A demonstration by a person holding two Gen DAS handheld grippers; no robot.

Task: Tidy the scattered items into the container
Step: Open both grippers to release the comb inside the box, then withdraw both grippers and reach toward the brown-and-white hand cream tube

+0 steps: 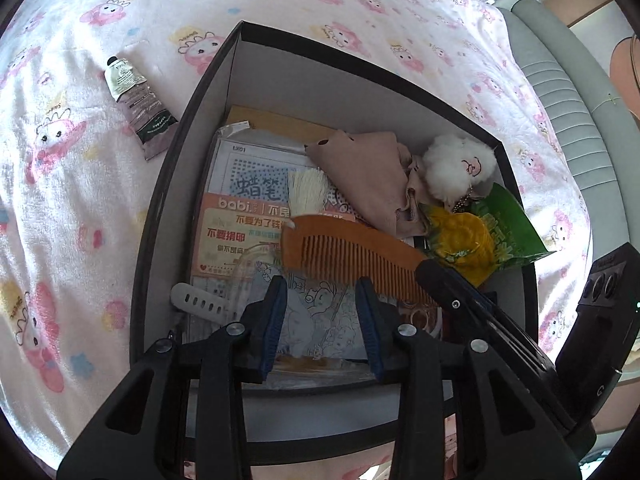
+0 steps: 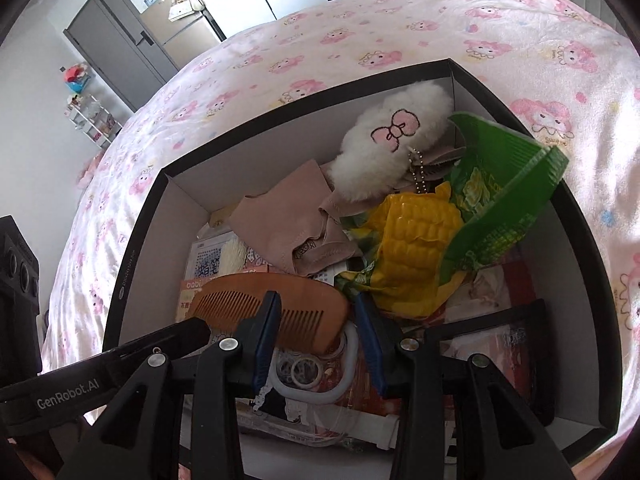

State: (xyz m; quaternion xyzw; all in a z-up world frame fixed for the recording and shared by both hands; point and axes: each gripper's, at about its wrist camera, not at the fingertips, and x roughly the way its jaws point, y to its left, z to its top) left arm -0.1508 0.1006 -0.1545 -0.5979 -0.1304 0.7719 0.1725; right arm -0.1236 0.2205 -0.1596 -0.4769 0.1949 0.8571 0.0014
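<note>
Comb (image 1: 352,256) parked in box (image 1: 192,128), both grippers spread, nothing pinched.
Hand-cream tube (image 1: 138,100) left outside at 10 o'clock; pickup judged next.

box (image 1: 192,92) crowded: comb (image 1: 352,258), corn pack (image 2: 416,248), plush (image 2: 384,140) | tube (image 1: 138,102) unobstructed on bedspread (image 1: 80,200)
</note>
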